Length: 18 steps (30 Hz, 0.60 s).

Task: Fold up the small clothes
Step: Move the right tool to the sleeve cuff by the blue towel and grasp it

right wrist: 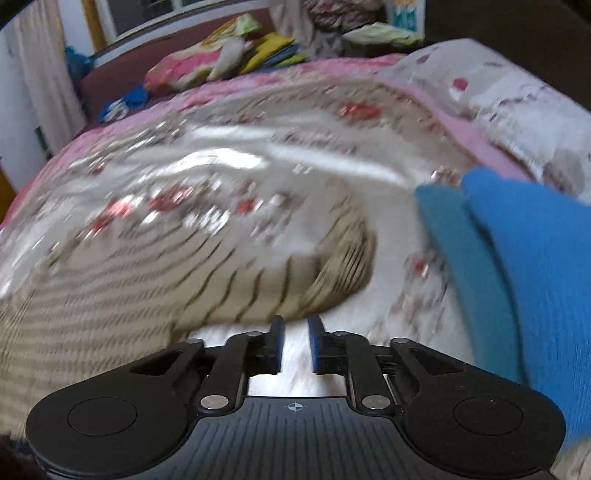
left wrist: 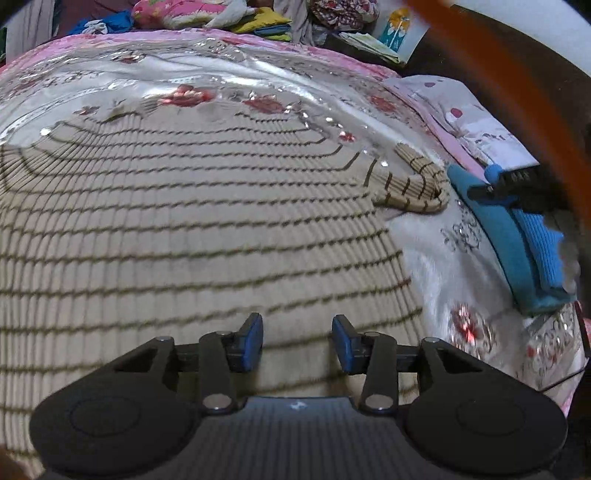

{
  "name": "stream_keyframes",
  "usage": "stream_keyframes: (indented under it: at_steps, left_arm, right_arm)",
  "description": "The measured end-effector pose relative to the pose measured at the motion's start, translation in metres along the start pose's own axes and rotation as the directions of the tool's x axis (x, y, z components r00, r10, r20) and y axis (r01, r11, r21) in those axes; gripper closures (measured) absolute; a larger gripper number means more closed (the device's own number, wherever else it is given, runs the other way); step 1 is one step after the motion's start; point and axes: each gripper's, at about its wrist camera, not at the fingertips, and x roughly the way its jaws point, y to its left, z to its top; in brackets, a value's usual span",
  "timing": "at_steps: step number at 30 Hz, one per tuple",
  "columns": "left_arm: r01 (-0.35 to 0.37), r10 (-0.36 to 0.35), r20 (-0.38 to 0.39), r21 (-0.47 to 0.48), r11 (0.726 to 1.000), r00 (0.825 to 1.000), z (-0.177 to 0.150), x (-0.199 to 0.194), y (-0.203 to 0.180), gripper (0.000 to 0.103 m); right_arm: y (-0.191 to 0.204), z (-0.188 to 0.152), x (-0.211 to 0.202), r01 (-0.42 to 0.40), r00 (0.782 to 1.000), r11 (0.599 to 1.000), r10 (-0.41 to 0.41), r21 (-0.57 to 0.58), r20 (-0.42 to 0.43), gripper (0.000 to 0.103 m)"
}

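Observation:
A beige garment with thin dark stripes (left wrist: 184, 221) lies spread flat on the bed and fills most of the left wrist view. Its sleeve (left wrist: 410, 184) is bent over at the right. My left gripper (left wrist: 297, 341) hovers over the garment's near part, open, with nothing between its blue pads. In the blurred right wrist view the same garment's sleeve end (right wrist: 258, 288) lies just ahead of my right gripper (right wrist: 295, 343). Its jaws stand a narrow gap apart, with only bedspread showing between them. My right gripper (left wrist: 485, 182) also shows at the right of the left wrist view.
A shiny floral bedspread (left wrist: 221, 81) with a pink border covers the bed. Folded blue clothes (left wrist: 517, 240) (right wrist: 517, 277) lie to the right of the garment. A spotted pillow (left wrist: 480, 122) sits behind them. Loose clothes (left wrist: 258, 22) are piled at the far edge.

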Motion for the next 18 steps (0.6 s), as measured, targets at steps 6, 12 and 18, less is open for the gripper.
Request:
stream_keyframes:
  at_steps: [6,12,18]
  left_arm:
    - [-0.012,0.012,0.039,-0.002,1.0,0.999,0.017,0.019,-0.005,0.052]
    - [-0.028,0.029,0.033,-0.007,1.0,0.999,0.02,0.031,0.0,0.052]
    - [-0.031,0.031,0.034,0.004,1.0,0.999,0.015,0.03,0.003,0.052]
  right_arm:
    - [-0.017,0.044,0.046,0.072,0.996,0.997,-0.073,0.029,0.05,0.084]
    - [-0.022,0.063,0.09,0.117,0.993,0.993,-0.117,0.035,0.024,0.084]
    - [-0.03,0.073,0.113,0.122,0.992,0.99,-0.123,0.075,0.003,0.076]
